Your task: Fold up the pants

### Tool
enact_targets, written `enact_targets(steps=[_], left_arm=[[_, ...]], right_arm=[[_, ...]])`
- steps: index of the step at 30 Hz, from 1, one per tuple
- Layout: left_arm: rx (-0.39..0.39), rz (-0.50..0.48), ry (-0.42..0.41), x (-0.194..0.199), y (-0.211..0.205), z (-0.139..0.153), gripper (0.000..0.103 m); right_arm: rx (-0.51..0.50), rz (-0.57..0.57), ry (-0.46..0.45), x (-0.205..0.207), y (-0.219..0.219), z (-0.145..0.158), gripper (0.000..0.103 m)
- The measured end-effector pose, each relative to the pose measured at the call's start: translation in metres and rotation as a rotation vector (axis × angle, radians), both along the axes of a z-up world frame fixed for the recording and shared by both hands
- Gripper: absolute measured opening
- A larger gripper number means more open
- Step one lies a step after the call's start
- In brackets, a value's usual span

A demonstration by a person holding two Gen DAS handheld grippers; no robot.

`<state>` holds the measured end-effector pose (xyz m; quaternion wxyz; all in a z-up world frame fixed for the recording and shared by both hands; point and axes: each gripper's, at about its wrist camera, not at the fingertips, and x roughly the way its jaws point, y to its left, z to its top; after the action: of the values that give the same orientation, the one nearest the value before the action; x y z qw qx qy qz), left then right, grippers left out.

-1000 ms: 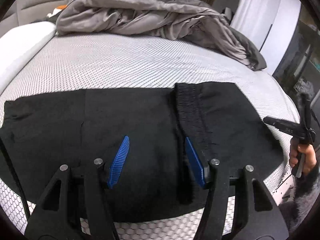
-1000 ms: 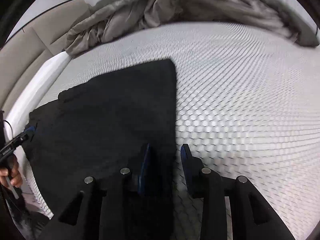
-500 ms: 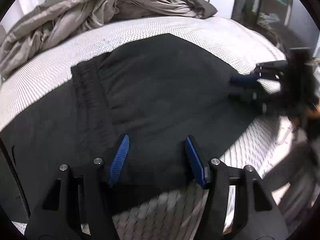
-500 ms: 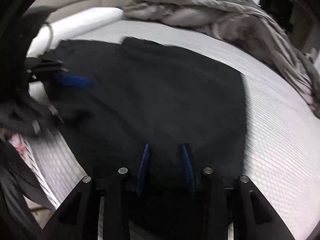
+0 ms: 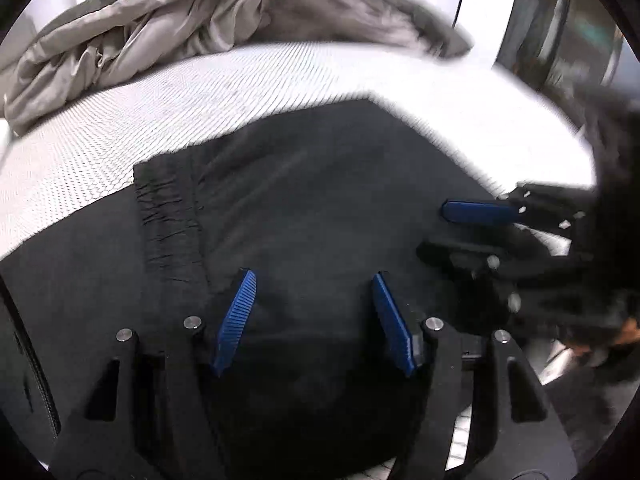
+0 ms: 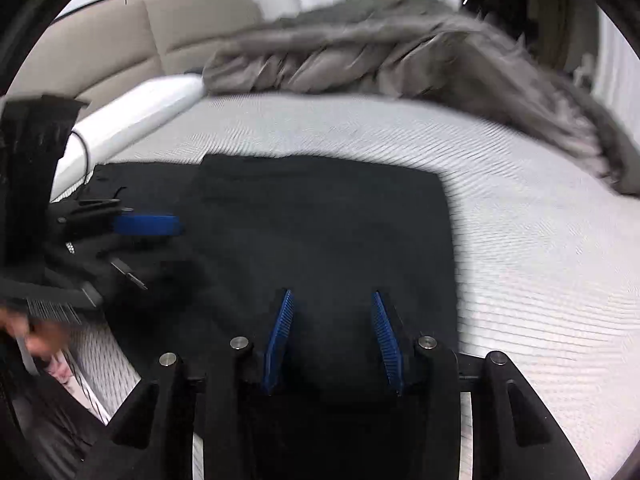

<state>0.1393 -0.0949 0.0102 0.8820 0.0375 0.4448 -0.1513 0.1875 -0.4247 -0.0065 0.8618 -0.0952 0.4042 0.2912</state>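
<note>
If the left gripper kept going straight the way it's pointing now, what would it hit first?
Most likely the black pants: the left gripper angles down with open jaws over that cloth, nothing between. Depth is hard to judge.

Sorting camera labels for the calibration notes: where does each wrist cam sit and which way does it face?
Left wrist: on the left gripper, angled down at the black fabric pants on the white mesh mattress; the right gripper enters from the frame's right.
Right wrist: on the right gripper, angled down over the pants; the left gripper and a hand show at frame left.
Shared: pants, mattress, rumpled grey blanket, each other's gripper.
</note>
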Motion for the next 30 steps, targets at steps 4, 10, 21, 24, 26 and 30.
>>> enact_targets(steps=[4,10,21,24,26,30], left_arm=[[-0.02,-0.047,-0.001,-0.008,0.015,-0.002,0.058],[-0.002,-0.018,-0.006,-0.031,0.037,0.004,0.059],[-0.024,0.016,0.021,0.018,0.015,-0.002,0.056],[-0.02,-0.027,0.006,0.009,0.024,0.003,0.056],[-0.01,0.007,0.017,0.004,0.034,0.005,0.056],[-0.088,0.083,-0.019,0.005,0.053,0.026,0.056]], right_arm=[[-0.126,0.021,-0.01,0.0,0.017,-0.021,0.044],[-0.149,-0.203,0.003,0.021,-0.051,-0.02,0.051],[-0.056,-0.003,0.054,0.027,0.029,-0.015,0.051],[-0.12,-0.003,0.046,0.029,0.02,-0.022,0.05],[-0.168,-0.106,0.03,0.038,-0.004,-0.02,0.051],[-0.186,-0.212,0.012,0.046,-0.037,-0.015,0.05]])
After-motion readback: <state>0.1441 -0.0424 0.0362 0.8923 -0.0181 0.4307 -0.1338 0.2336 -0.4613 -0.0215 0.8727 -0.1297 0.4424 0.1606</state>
